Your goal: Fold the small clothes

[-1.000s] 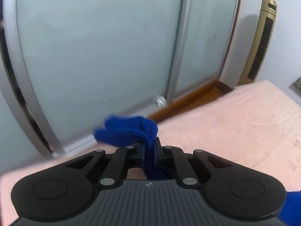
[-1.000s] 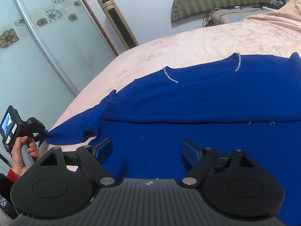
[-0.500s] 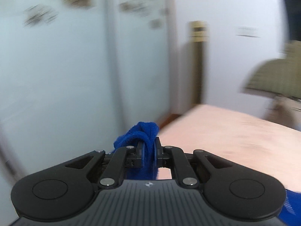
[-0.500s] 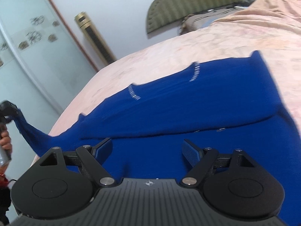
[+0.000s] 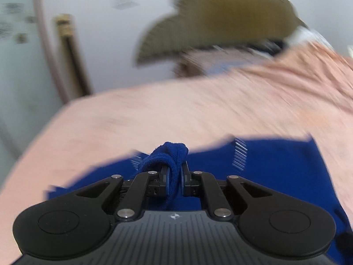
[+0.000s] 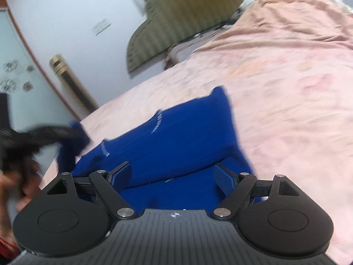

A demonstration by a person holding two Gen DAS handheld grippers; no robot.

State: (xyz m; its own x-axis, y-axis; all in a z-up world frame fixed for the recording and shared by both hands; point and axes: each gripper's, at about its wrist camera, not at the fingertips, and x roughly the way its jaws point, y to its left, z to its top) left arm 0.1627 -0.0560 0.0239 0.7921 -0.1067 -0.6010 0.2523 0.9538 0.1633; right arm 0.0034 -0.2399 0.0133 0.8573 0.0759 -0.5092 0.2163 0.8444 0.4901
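Observation:
A dark blue knit sweater with small sparkly trim lies on the pink bedspread. My left gripper is shut on the sweater's sleeve cuff, which bunches over the fingertips; the sweater body spreads below and to the right. In the right wrist view the left gripper shows blurred at the left edge, lifting the sleeve over the sweater, with a hand on its handle. My right gripper hovers open just above the sweater's lower part, nothing between its fingers.
An olive quilted headboard and pillows stand at the far end of the bed. A gold tower fan and frosted sliding doors line the left side. The bed edge runs along the left.
The left gripper swung from the bed's edge in over the sweater, carrying the sleeve cuff with it and rolling. The right gripper shifted and tilted, staying open above the sweater.

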